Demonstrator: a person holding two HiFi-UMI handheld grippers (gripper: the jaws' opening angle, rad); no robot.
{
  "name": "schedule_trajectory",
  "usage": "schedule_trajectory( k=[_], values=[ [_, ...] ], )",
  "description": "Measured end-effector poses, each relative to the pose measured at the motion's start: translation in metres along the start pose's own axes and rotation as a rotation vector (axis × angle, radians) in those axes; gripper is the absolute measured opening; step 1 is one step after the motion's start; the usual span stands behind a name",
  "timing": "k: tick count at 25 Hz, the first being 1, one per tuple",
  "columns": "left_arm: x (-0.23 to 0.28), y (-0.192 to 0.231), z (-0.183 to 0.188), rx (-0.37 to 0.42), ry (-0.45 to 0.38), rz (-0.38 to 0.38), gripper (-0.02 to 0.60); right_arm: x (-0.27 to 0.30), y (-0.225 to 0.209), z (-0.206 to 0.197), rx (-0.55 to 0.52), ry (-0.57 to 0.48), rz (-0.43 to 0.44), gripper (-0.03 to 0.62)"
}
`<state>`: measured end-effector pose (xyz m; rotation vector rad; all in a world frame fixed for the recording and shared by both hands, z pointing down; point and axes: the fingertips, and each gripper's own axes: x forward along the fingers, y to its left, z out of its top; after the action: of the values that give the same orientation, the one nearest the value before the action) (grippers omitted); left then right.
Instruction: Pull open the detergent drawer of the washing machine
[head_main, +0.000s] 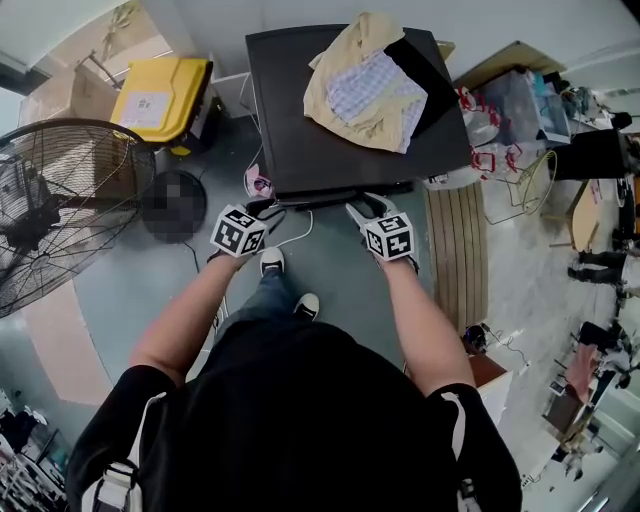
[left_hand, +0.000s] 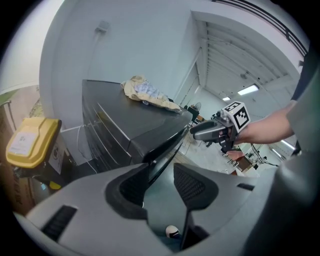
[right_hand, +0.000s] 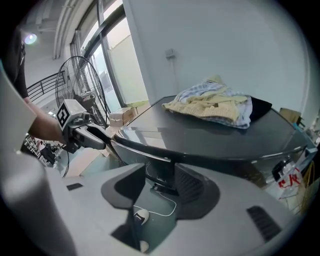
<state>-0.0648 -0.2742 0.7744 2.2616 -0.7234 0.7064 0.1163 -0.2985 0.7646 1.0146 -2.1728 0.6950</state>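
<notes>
The dark washing machine (head_main: 310, 140) is seen from above, with a heap of yellow and checked clothes (head_main: 365, 80) on its lid. Both grippers hang just in front of its front edge (head_main: 340, 197). My left gripper (head_main: 262, 210) is near the left front corner and my right gripper (head_main: 368, 208) is right of the middle. In the left gripper view my left gripper (left_hand: 160, 185) is open, with the machine's front corner (left_hand: 160, 145) ahead of the gap. In the right gripper view my right gripper (right_hand: 160, 187) is open and empty below the front panel (right_hand: 160, 172). I cannot make out the drawer itself.
A yellow-lidded bin (head_main: 160, 98) stands left of the machine, and a large floor fan (head_main: 60, 200) is further left. A white cable (head_main: 300, 232) lies on the floor by the person's shoes (head_main: 272, 262). A wooden board (head_main: 455, 250) and clutter lie to the right.
</notes>
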Motion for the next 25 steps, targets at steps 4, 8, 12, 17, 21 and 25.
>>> schedule_trajectory(
  k=[4,8,12,17,21,25],
  values=[
    [0.006,0.005,0.001,0.004,-0.002,0.013,0.163,0.007,-0.004,-0.002,-0.021,0.018,0.005,0.186],
    [0.010,0.008,0.001,0.027,-0.005,0.030,0.161,0.012,-0.005,-0.003,-0.028,0.020,0.015,0.186],
    [0.009,0.010,0.000,0.034,-0.001,0.034,0.143,0.017,-0.001,-0.001,-0.037,0.018,0.025,0.178],
    [0.011,0.011,-0.003,0.053,0.020,0.048,0.144,0.020,-0.001,0.001,-0.051,0.018,0.024,0.170],
    [0.012,0.012,-0.004,0.054,0.022,0.049,0.143,0.023,-0.001,0.002,-0.056,0.020,0.018,0.155],
    [0.012,0.012,-0.004,0.057,0.020,0.057,0.138,0.023,-0.002,0.002,-0.054,0.017,0.020,0.152]
  ],
)
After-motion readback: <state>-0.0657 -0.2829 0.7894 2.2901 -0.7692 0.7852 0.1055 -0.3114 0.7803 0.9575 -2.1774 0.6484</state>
